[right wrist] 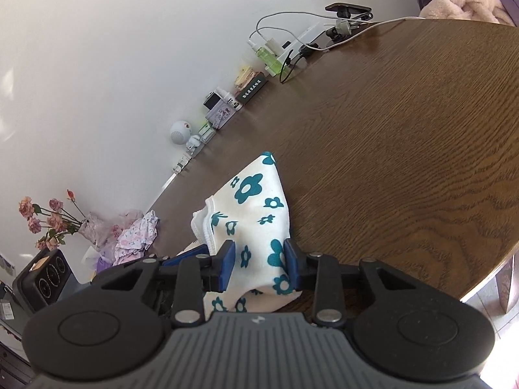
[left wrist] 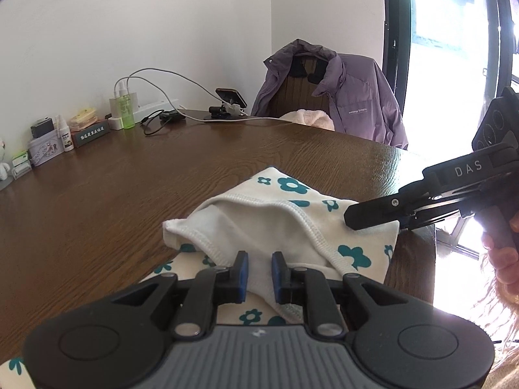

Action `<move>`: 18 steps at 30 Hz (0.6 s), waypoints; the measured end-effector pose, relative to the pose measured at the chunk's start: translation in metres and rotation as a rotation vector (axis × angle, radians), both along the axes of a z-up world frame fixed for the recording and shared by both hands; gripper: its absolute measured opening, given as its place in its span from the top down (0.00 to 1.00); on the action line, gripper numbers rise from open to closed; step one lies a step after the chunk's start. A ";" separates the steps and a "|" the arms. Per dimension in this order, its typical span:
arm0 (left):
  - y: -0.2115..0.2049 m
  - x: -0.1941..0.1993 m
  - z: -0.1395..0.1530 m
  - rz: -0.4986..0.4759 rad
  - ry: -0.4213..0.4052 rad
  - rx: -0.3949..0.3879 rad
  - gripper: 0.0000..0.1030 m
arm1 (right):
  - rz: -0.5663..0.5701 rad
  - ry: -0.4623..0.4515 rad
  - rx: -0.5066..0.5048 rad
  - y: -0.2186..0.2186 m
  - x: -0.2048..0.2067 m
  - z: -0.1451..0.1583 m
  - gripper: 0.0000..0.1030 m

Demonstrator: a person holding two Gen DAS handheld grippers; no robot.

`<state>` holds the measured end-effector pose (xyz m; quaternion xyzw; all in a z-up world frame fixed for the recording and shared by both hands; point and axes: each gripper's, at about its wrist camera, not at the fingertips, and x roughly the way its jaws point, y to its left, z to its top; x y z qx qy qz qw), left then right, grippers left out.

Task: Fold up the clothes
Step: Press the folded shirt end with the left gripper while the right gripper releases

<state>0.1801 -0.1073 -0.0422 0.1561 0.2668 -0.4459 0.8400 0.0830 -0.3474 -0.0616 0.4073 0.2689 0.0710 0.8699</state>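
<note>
Garment [left wrist: 285, 223] near purple jacket [left wrist: 350, 103], cables [left wrist: 168, 97]

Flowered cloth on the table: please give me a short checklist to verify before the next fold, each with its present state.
1. Left gripper has cloth between its jaws: ok.
2. Right gripper has flowered cloth between its jaws: ok; firm grip: cannot tell.
3. Cloth lies flat: not ok, it is bunched, with the white underside turned up.
4. Bare table ahead for laying it down: ok.
5. Cables far from cloth: ok.
</note>
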 end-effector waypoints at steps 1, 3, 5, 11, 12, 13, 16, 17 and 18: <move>0.001 0.000 0.000 0.004 0.004 -0.004 0.86 | -0.005 -0.002 0.023 0.000 0.002 -0.001 0.67; 0.003 0.002 0.000 0.015 0.014 -0.013 0.86 | -0.017 -0.005 0.065 0.000 0.005 -0.004 0.67; 0.005 0.003 0.000 0.027 0.024 -0.021 0.86 | -0.017 -0.008 0.094 0.000 0.006 -0.006 0.66; 0.012 0.007 0.000 0.049 0.056 -0.054 0.85 | -0.006 0.010 0.086 0.001 -0.003 -0.005 0.69; 0.012 0.007 0.000 0.049 0.058 -0.057 0.85 | -0.008 0.008 0.088 0.001 -0.005 -0.005 0.69; 0.012 0.008 0.001 0.049 0.062 -0.059 0.85 | -0.011 0.005 0.092 0.002 -0.006 -0.006 0.69; 0.014 0.010 0.001 0.051 0.073 -0.069 0.85 | -0.020 -0.012 0.123 0.006 0.000 -0.008 0.69; 0.014 0.010 0.001 0.054 0.076 -0.071 0.85 | -0.026 -0.015 0.131 0.007 0.003 -0.009 0.69; 0.015 0.011 0.001 0.056 0.079 -0.074 0.85 | -0.032 -0.018 0.135 0.008 0.006 -0.009 0.69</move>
